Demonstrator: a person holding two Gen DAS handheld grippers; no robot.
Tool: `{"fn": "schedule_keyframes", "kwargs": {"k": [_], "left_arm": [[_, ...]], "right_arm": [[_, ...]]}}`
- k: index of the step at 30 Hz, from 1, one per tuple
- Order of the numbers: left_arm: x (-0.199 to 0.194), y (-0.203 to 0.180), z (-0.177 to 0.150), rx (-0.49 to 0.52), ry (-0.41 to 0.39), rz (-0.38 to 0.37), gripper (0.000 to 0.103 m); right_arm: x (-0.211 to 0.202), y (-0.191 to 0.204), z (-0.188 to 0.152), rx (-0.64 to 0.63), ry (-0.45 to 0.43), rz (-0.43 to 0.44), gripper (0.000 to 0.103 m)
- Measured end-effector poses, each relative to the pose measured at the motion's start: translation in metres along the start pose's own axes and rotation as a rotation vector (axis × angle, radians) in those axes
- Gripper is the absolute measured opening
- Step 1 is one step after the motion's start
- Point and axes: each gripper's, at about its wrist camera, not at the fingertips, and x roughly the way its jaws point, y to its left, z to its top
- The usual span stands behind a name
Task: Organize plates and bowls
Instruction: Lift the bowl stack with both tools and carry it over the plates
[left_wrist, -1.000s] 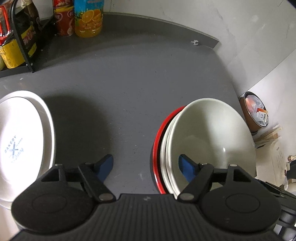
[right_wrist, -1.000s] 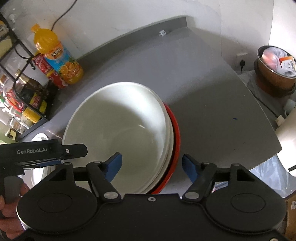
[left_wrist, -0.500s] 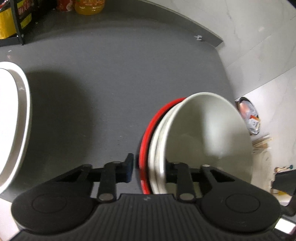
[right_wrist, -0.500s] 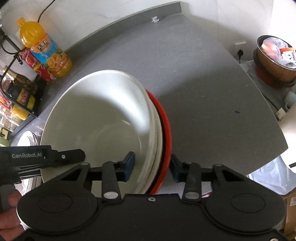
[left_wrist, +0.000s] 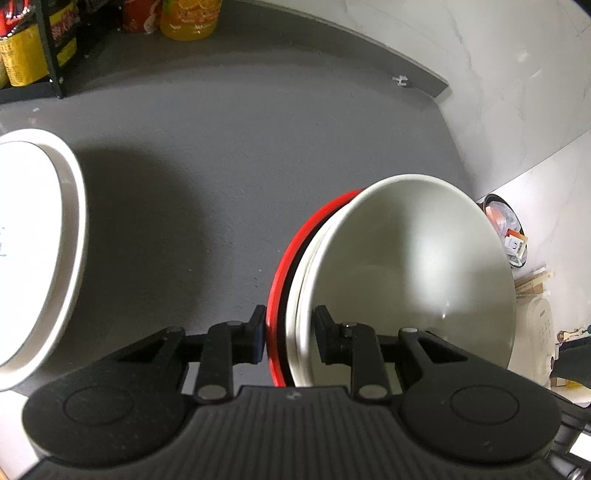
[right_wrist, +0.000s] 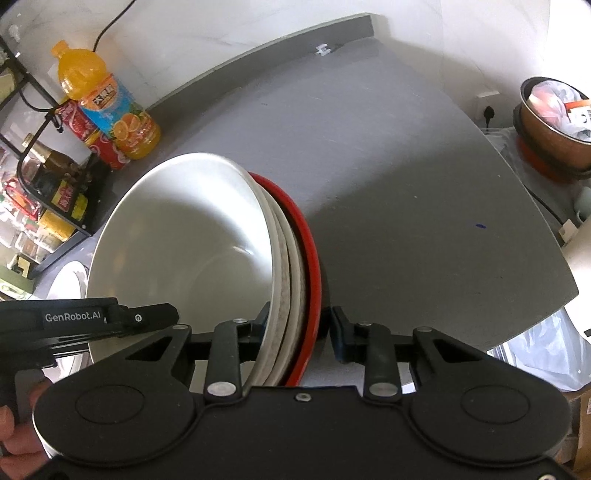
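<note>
Both tools (left_wrist: 290, 334) (right_wrist: 297, 328) have closed on the bowl stack (left_wrist: 406, 273), rim hiding pads.

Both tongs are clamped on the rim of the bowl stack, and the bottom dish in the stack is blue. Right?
Not quite: the bottom dish is red, as the right wrist view shows. The left tongs and right tongs do clamp the rim of the bowl stack.
</note>
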Motion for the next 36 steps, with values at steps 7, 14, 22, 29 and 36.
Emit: {"fn": "schedule_keyframes", "kwargs": {"k": [7,14,22,29,36], "left_arm": [[-0.024,0.013,0.004,-0.01,-0.04,0.005,0.026],[-0.055,0.036,0.015,-0.015,-0.084,0.013,0.026],[-0.083,0.065,0.023,-0.039,-0.111,0.021,0.026],[-0.107,0.092,0.037,-0.054,-0.134,0.032,0.026],[-0.124,0.124,0.046,-0.09,-0.149,0.036,0.026]], "right_arm": [[-0.007,0.026,0.0,-0.042,-0.029,0.019,0.03],[-0.015,0.059,0.002,-0.093,-0.046,0.05,0.03],[-0.021,0.095,0.005,-0.124,-0.059,0.08,0.03],[-0.022,0.128,0.005,-0.148,-0.07,0.102,0.03],[-0.017,0.162,0.005,-0.179,-0.07,0.119,0.03]]}}
